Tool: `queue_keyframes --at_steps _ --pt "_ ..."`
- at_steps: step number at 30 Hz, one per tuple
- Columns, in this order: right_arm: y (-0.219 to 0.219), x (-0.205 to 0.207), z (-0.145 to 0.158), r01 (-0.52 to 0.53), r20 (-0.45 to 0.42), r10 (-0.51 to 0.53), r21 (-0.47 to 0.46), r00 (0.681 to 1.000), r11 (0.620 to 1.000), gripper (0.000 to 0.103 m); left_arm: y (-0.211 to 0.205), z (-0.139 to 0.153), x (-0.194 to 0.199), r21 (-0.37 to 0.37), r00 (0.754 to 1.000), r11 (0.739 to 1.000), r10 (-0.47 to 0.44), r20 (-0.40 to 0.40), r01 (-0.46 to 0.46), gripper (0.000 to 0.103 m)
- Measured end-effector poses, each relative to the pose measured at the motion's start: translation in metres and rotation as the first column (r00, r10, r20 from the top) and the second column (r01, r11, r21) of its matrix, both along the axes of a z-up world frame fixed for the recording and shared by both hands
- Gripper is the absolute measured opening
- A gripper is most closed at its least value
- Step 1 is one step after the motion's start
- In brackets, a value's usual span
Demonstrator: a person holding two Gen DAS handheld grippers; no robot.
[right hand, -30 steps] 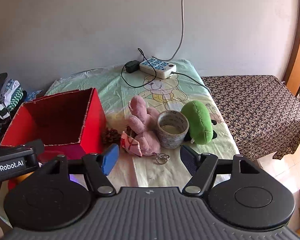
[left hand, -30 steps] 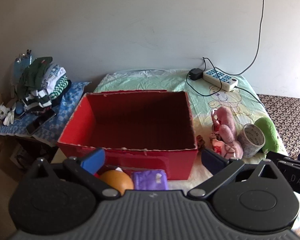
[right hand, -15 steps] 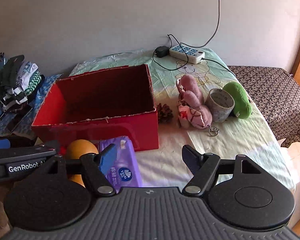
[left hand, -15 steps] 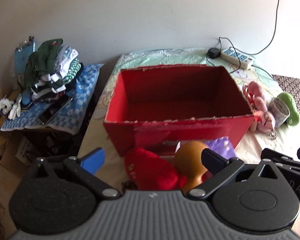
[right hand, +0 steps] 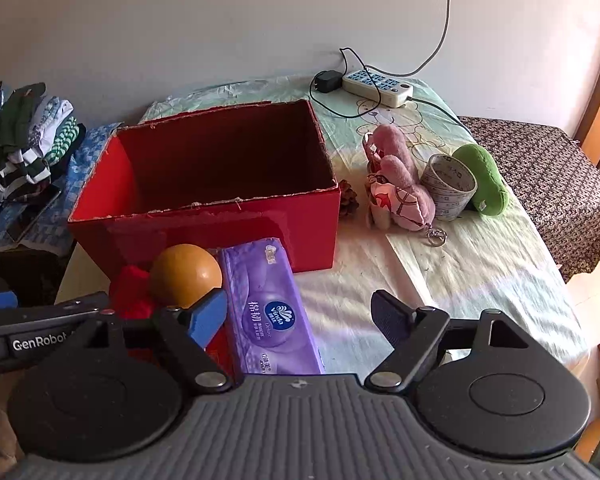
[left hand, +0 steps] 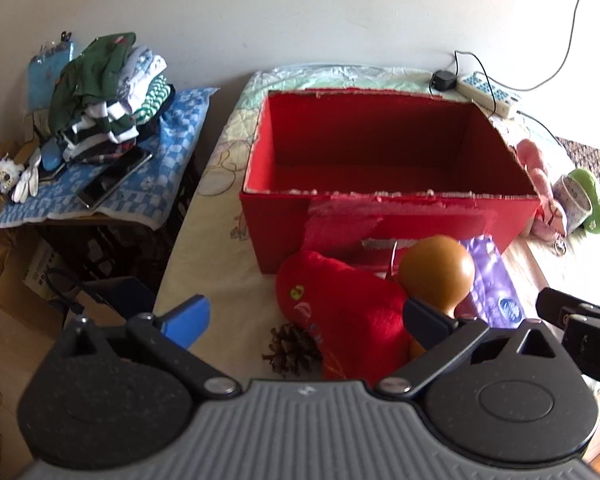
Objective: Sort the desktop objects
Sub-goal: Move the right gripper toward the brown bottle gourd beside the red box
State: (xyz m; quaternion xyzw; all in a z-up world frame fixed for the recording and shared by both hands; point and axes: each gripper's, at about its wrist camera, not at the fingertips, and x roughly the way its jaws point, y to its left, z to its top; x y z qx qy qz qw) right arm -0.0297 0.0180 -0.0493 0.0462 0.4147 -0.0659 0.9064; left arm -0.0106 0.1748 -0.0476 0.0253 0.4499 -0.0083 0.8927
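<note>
An empty red box (left hand: 388, 216) (right hand: 220, 224) stands on the table. In front of it lie a red plush (left hand: 340, 304), an orange gourd-shaped object (left hand: 438, 270) (right hand: 186, 274), a purple tissue pack (right hand: 270, 312) (left hand: 494, 284) and a pine cone (left hand: 292, 350). My left gripper (left hand: 306, 314) is open above the red plush and pine cone. My right gripper (right hand: 300, 314) is open and empty above the tissue pack. Right of the box lie a pink plush (right hand: 396, 184), a tape roll (right hand: 448, 186), a green plush (right hand: 482, 178) and a second pine cone (right hand: 348, 198).
A power strip (right hand: 378, 84) with cables lies at the back of the table. A side table to the left holds folded clothes (left hand: 108, 92) and a phone (left hand: 114, 178). A patterned brown surface (right hand: 548, 168) adjoins on the right. Cardboard boxes (left hand: 24, 276) sit on the floor at left.
Both grippers have pulled back from the box and risen. The red plush, orange object, tissue pack and near pine cone have come into fuller view. Both stay open and empty.
</note>
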Motion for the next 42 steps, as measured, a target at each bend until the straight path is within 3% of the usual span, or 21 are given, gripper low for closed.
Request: queue_keyframes --at_steps 6,16,42 --pt "0.008 0.000 -0.006 -0.043 -0.069 0.040 -0.047 0.997 0.998 0.089 0.008 -0.018 -0.005 -0.029 0.993 0.999 -0.040 -0.110 0.037 0.102" --pt "0.010 -0.008 -0.022 -0.042 -0.145 0.033 -0.061 0.989 0.997 0.088 0.006 -0.040 -0.025 0.030 0.984 0.997 -0.072 -0.161 0.078 0.102" --pt "-0.006 -0.031 -0.035 -0.013 -0.174 0.005 -0.043 0.985 0.999 0.082 -0.020 -0.049 -0.039 0.040 0.971 0.983 -0.169 -0.167 0.178 0.102"
